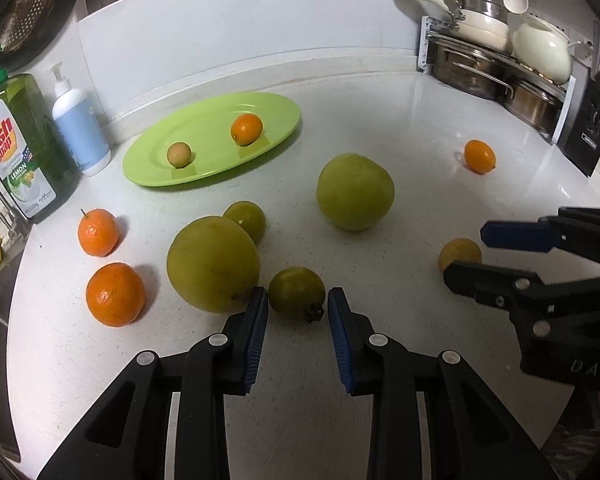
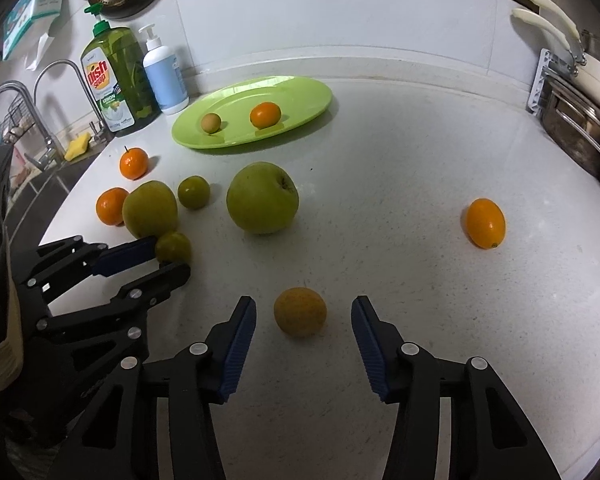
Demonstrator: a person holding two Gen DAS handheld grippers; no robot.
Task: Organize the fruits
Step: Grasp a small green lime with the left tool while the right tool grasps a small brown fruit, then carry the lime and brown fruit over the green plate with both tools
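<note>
A green oval plate [image 1: 276, 114] [image 2: 308, 92] at the back holds a small tan fruit [image 1: 179, 155] and a kumquat [image 1: 246, 129]. My left gripper [image 1: 298, 300] is open, its pads on either side of a small green fruit [image 1: 296, 293] [image 2: 173, 247] on the counter. My right gripper [image 2: 303, 308] is open around a tan round fruit [image 2: 300, 317] [image 1: 459, 254]. It also shows in the left wrist view [image 1: 466, 258]. Two green apples [image 1: 213, 264] [image 1: 355, 191], another small green fruit [image 1: 246, 221], two tangerines [image 1: 115, 294] [image 1: 98, 232] and a loose kumquat [image 1: 479, 155] [image 2: 485, 223] lie on the white counter.
A dish soap bottle [image 1: 20, 148] and a white pump bottle [image 1: 80, 124] stand at the back left beside the sink and tap [image 2: 56, 76]. A rack of pots and pans [image 1: 500, 60] fills the back right corner.
</note>
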